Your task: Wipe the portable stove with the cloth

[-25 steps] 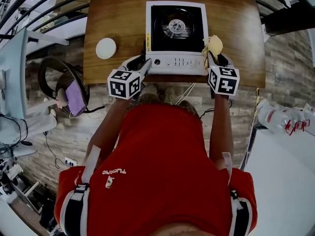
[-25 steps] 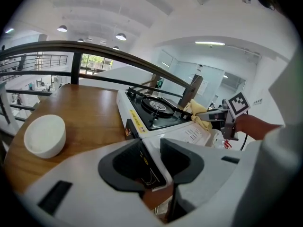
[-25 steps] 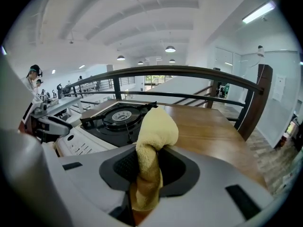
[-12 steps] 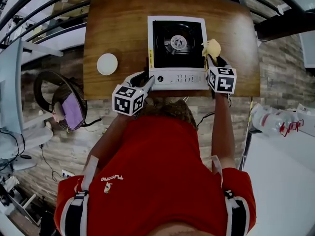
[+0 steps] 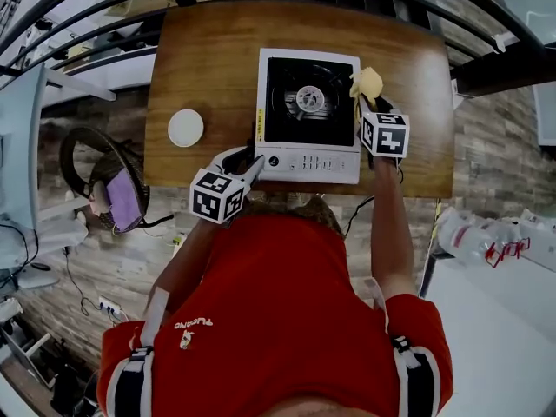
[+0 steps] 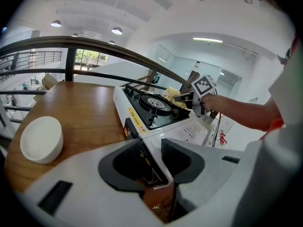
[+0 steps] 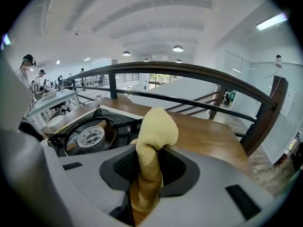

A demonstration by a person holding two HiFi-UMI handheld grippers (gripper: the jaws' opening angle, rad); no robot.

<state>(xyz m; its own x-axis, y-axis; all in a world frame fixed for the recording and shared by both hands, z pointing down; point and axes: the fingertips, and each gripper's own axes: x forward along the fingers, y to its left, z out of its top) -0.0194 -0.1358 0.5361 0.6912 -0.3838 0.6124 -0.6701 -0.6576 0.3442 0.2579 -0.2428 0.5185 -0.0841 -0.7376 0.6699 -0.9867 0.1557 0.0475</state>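
- Head view: portable stove (image 5: pixel 308 159) sits on the counter (image 5: pixel 208 68); red shirt (image 5: pixel 287 320) carries upside-down lettering, seemingly "TUCANO".
- Left gripper view: left tongs (image 6: pixel 150 148), released and just opening, straddle the stove's front corner; yellow label (image 6: pixel 134 118) is unreadable.
- Right gripper view: right tongs (image 7: pixel 147 174) are clenched on the yellow cloth (image 7: pixel 155 126), beside the stove's right edge.

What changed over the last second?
The right claw, shut on the cloth, slid along the stove's right edge, away from the person. The left claw has just been opening, the stove's front-left corner between its jaws. It kept its place; stove and bowl stayed put.
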